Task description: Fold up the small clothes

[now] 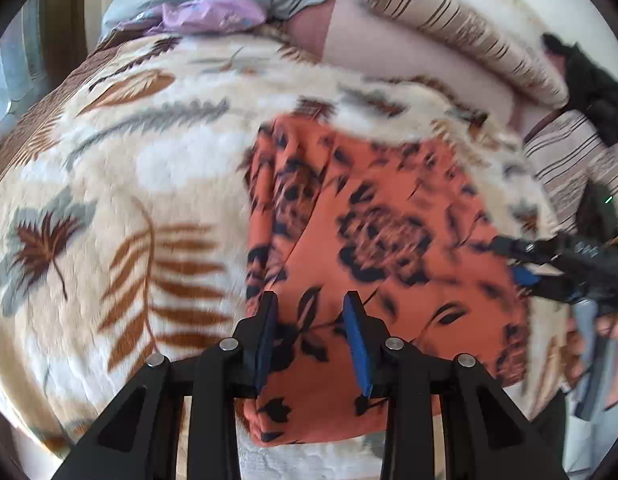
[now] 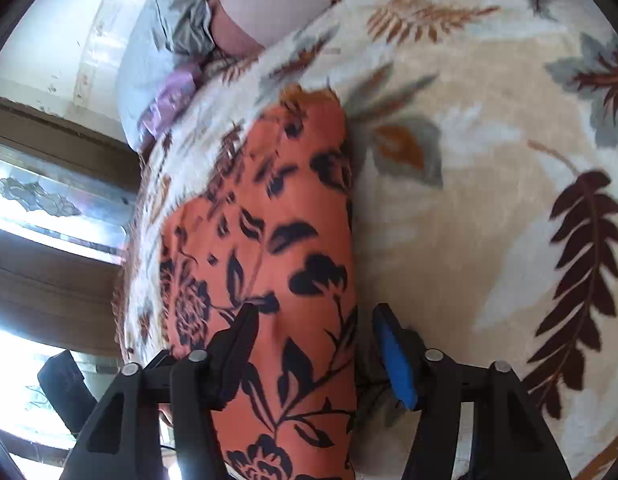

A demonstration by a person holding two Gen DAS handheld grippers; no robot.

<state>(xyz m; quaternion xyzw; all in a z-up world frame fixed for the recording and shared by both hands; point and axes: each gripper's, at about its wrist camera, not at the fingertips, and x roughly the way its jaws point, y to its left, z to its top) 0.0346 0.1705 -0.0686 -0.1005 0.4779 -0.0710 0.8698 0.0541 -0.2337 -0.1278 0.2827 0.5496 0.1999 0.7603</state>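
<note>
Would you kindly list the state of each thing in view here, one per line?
Orange floral garment: lying on the bed, a flap doubled over along one side, not gripped.
Left gripper: open, jaws apart over the garment's near edge.
Right gripper: open, jaws straddling the garment's edge.
Leaf-print blanket: spread over the bed beneath the garment.
Striped bedding: piled at the far end.

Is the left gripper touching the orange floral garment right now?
Cannot tell. The left wrist view shows the left gripper open over the orange floral garment; height hidden.
</note>
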